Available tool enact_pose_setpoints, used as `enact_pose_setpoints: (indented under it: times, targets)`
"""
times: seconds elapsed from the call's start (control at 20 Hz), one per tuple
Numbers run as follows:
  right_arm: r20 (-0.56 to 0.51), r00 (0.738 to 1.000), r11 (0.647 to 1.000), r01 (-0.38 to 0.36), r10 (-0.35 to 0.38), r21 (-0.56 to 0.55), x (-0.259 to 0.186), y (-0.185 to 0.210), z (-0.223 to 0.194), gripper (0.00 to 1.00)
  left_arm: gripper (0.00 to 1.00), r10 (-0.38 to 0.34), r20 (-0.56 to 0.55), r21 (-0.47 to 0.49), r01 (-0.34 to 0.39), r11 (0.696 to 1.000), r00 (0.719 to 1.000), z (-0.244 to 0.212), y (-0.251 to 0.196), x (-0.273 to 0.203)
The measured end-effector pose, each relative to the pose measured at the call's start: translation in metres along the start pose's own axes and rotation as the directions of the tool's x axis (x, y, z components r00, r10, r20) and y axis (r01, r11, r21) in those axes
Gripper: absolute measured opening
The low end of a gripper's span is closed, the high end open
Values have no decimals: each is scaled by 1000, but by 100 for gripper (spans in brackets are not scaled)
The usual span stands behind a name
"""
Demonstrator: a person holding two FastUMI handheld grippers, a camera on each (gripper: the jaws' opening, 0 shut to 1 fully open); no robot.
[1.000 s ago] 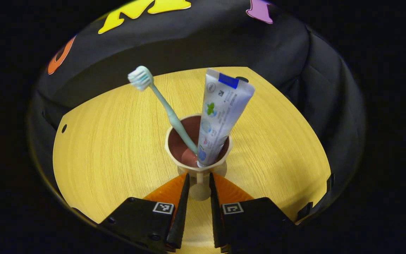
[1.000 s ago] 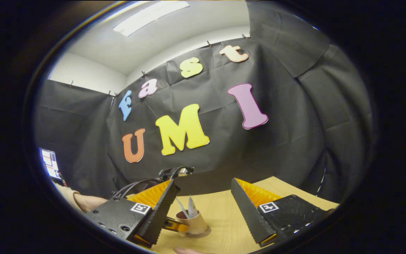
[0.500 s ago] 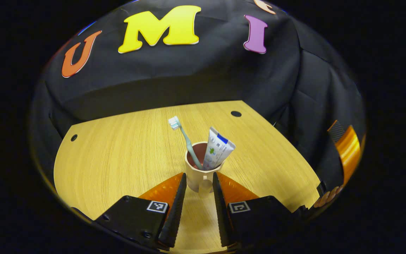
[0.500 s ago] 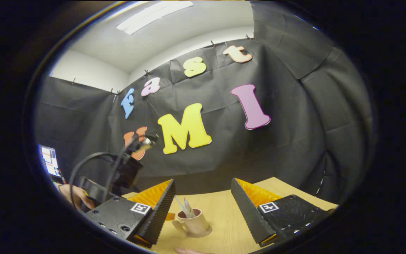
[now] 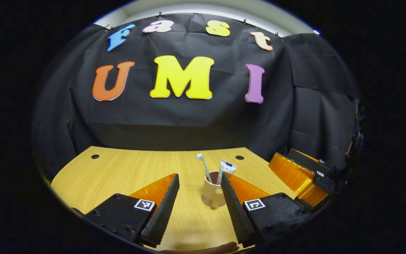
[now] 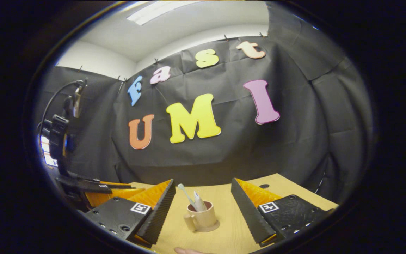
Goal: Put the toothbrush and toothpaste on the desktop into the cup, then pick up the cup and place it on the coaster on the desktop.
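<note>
Beige cup (image 6: 203, 218) upright on coaster (image 6: 213, 227), handle toward camera.
Toothbrush (image 6: 186, 195) and toothpaste (image 6: 199, 202) standing inside, tilted; left gripper (image 5: 197, 197) and right gripper (image 6: 203, 206) wide open, empty, bare desktop (image 5: 118, 173) around cup.

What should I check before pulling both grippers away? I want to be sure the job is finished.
1. Toothbrush in cup: ok.
2. Toothpaste in cup: ok.
3. Cup upright: ok.
4. Cup on coaster: ok, a disc rims its base.
5. Left gripper open, clear of the cup: ok.
6. Right gripper open, not touching: ok.
</note>
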State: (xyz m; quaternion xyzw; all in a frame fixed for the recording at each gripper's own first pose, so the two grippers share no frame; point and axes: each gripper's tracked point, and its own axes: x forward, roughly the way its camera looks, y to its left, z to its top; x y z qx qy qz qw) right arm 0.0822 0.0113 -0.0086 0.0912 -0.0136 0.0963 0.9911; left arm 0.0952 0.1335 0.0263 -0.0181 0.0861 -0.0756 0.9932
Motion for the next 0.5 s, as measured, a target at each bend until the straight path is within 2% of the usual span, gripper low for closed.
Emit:
enact_pose_setpoints:
  times: [0.05, 0.3, 0.35, 0.4, 0.5]
  targets:
    - [-18, 1000, 1000, -3, 3, -8, 0, 7, -5, 95, 78, 24, 26, -14, -23, 1000, 999, 2, 12, -7]
    - [-57, 998, 1000, -14, 13, -15, 3, 42, -26, 95, 84, 114, 133, 23, -118, 993, 985, 1, 58, -34]
    - [-62, 998, 1000, -12, 10, -26, 5, 48, -30, 95, 80, 129, 142, 42, -137, 990, 981, 1, 65, -38]
    - [-75, 997, 999, -6, 3, -41, 6, 52, -35, 95, 97, 141, 151, 53, -150, 987, 978, 2, 70, -44]
    - [-96, 995, 996, -10, 2, -86, 6, 65, -39, 95, 98, 147, 146, 58, -157, 986, 978, 2, 73, -42]
